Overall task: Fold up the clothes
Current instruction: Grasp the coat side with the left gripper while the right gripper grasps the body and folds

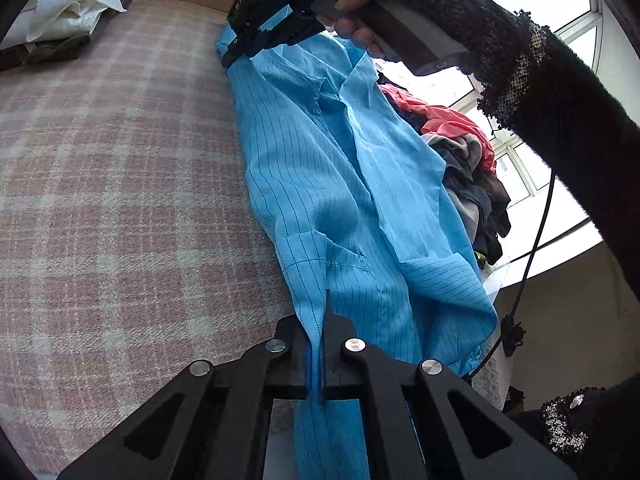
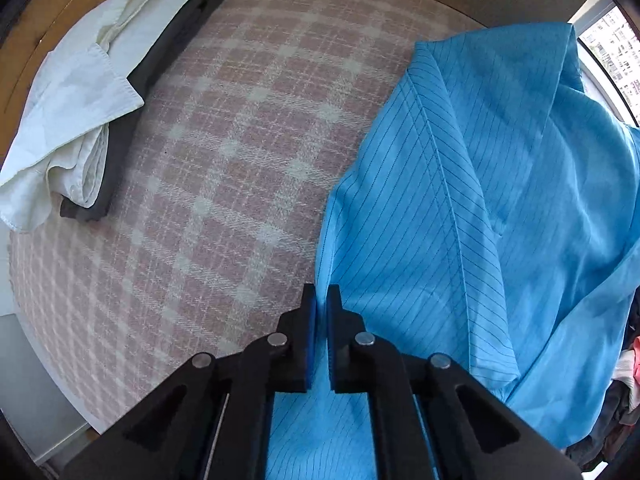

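In the left wrist view, a crumpled white cloth (image 1: 72,4) sits in the upper left of the frame, resting on a darker olive-brown piece. The surface below is a woven plaid cover (image 1: 120,180) in dusty pink and cream, with a coarse, tweedy texture. Down the middle runs the blue garment (image 1: 340,184), a thin, smooth fabric with fine dark pinstripes and stitched seams, stretched lengthwise from the top centre to the bottom centre. At the bottom, the left gripper (image 1: 322,320) has its black fingers pressed together on a hem of the garment. At the top centre, the right gripper (image 1: 256,40) pinches the far end of the same garment, held by a hand (image 1: 400,12) in a dark knitted fingerless glove with a fuzzy black sleeve behind it. At the right lies a heap of clothes (image 1: 460,144), coral red, grey and black, in front of bright windows.

In the right wrist view, the white cloth (image 2: 76,112) lies loosely folded on a flat dark grey folded piece (image 2: 160,56) in the upper left. The plaid cover (image 2: 224,168) fills the middle. The blue garment (image 2: 480,208) takes up the right half in soft ridges and folds. At the bottom centre, the right gripper (image 2: 322,300) has its fingers pinching the garment's edge between blue pads.
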The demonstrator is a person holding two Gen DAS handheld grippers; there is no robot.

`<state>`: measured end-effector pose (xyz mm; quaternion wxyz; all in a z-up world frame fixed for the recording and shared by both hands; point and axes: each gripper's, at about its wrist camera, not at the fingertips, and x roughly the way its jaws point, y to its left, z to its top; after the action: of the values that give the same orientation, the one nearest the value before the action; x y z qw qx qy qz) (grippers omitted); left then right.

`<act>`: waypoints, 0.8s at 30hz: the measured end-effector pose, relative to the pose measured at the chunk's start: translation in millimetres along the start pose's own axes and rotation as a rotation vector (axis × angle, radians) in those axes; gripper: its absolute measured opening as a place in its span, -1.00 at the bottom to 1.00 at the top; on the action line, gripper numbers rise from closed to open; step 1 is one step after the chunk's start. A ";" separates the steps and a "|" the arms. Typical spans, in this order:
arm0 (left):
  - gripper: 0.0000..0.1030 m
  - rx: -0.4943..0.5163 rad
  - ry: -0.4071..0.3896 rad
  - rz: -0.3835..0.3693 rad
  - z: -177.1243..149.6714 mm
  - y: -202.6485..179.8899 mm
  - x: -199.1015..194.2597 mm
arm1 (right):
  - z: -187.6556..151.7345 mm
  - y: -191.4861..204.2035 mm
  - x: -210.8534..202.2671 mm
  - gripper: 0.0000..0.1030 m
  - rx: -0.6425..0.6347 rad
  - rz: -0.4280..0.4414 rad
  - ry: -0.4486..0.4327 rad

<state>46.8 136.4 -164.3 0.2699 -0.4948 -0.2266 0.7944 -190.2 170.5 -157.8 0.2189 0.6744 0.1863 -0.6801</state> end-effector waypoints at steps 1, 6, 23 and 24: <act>-0.98 0.000 -0.001 0.007 1.4 2.4 -3.1 | 0.8 6.5 -1.3 -0.91 -0.004 -0.001 -0.002; -0.98 0.006 -0.013 0.046 7.5 10.9 -21.4 | 8.2 39.6 -8.2 -0.91 -0.011 0.022 -0.023; -0.83 0.007 -0.049 0.332 1.8 20.8 -92.2 | -71.9 -9.2 -173.8 -0.76 -0.120 0.179 -0.227; -0.83 0.008 -0.070 0.369 0.2 16.7 -103.3 | -92.8 -39.2 -193.5 -0.76 -0.103 0.182 -0.282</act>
<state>80.9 56.3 -106.2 0.1135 -0.4988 -0.1380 0.8481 -135.2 263.1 31.9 0.3380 0.5742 0.1264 -0.7349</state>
